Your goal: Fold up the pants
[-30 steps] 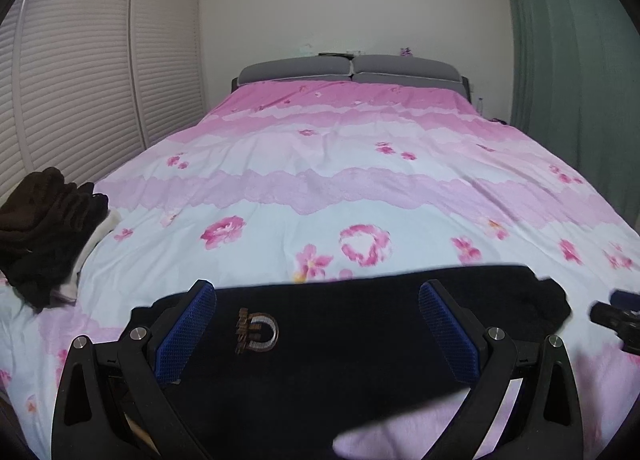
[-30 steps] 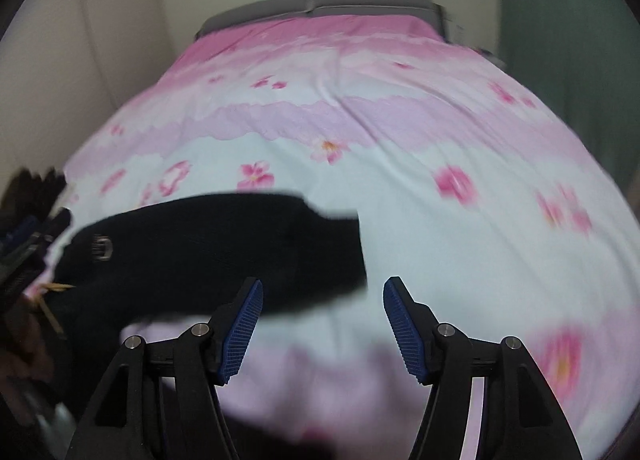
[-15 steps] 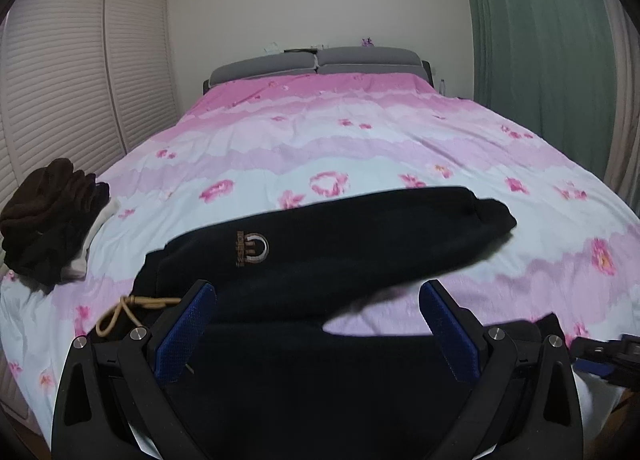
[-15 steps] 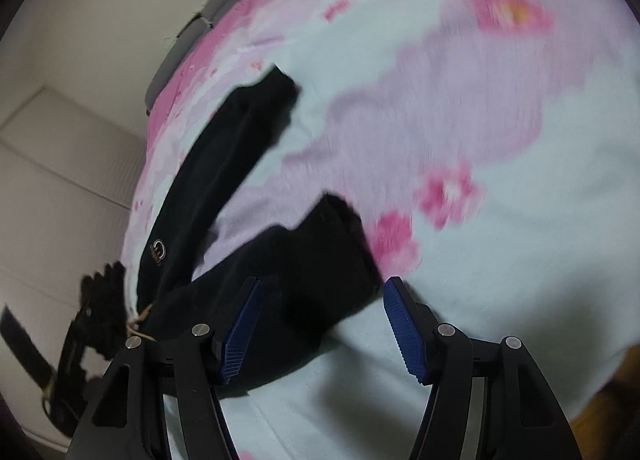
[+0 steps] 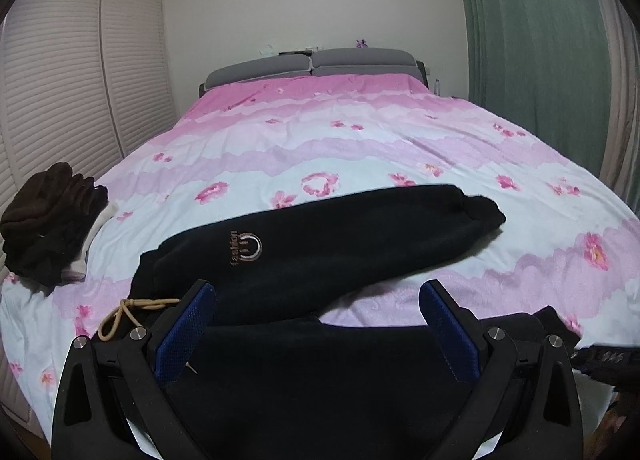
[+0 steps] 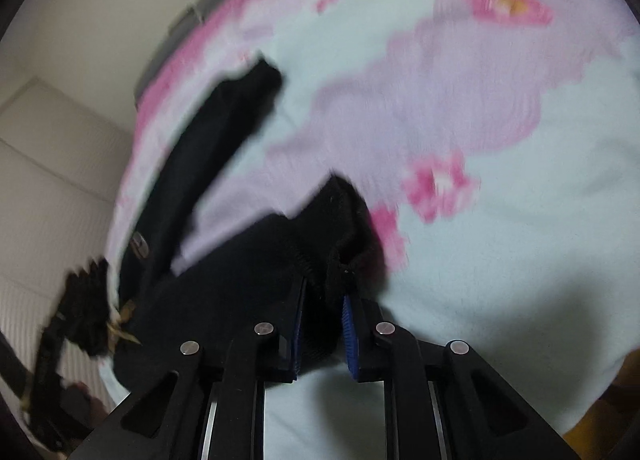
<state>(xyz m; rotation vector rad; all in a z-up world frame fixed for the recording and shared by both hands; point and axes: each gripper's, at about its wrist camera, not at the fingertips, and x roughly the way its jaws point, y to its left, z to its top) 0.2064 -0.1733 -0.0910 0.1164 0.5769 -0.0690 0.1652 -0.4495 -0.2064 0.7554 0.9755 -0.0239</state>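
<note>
Black pants [image 5: 320,244] with a small logo and a tan drawstring [image 5: 128,312] lie across the near end of the bed, legs spread apart. My left gripper [image 5: 316,324] is open, hovering over the near leg by the waist. In the right wrist view, my right gripper [image 6: 324,300] is shut on the cuff of the near pant leg [image 6: 340,232]. The far leg [image 6: 224,131] stretches away to the upper left.
The bed has a pink floral duvet [image 5: 360,139] and a grey headboard [image 5: 312,63]. A pile of dark brown clothes [image 5: 48,219] sits at the bed's left edge. Louvred closet doors stand at left, a green curtain [image 5: 528,39] at right.
My right gripper has closed from open onto the near leg's cuff. The left gripper has stayed open and shifted only slightly over the pants.
</note>
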